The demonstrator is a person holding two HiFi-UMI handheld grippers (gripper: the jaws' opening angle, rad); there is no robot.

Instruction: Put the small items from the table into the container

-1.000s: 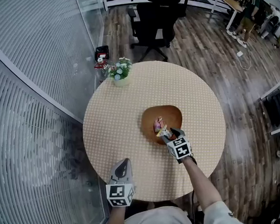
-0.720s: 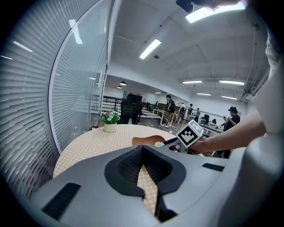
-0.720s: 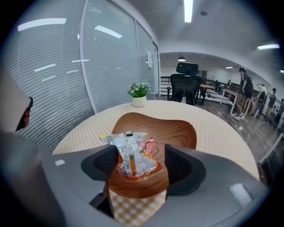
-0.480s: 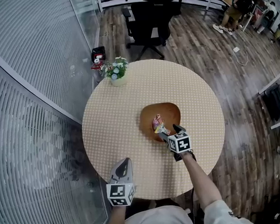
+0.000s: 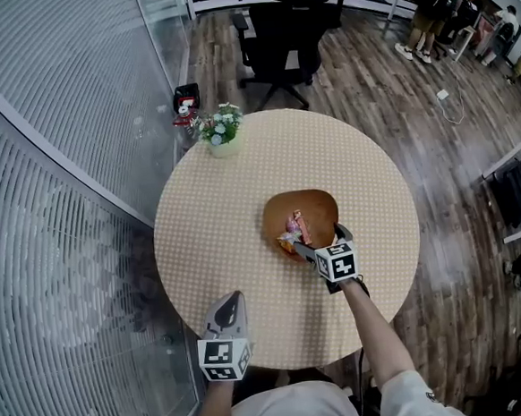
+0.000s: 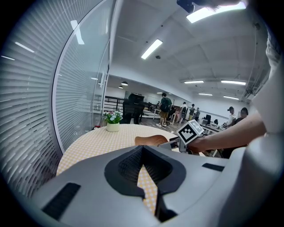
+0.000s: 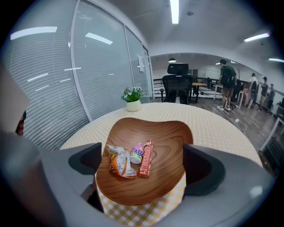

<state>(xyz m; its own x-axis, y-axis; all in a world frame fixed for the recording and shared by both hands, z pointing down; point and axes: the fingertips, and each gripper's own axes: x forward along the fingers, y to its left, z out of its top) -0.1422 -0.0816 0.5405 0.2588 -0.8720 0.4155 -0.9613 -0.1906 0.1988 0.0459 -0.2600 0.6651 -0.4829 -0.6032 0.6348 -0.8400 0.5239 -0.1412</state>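
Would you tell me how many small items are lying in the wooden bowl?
3, in the wooden bowl, left to right in the right gripper view: crumpled orange snack packet, small purple-topped item, red bar. Anything under the packet would be hidden.

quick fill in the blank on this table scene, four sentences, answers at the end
1. The wooden bowl holds ___ small items.
2. The table is ___ in shape.
3. A pot at the table's far edge holds ___.
4. The long bar in the bowl is ___ in colour.
Missing words: three; round; flowers; red.
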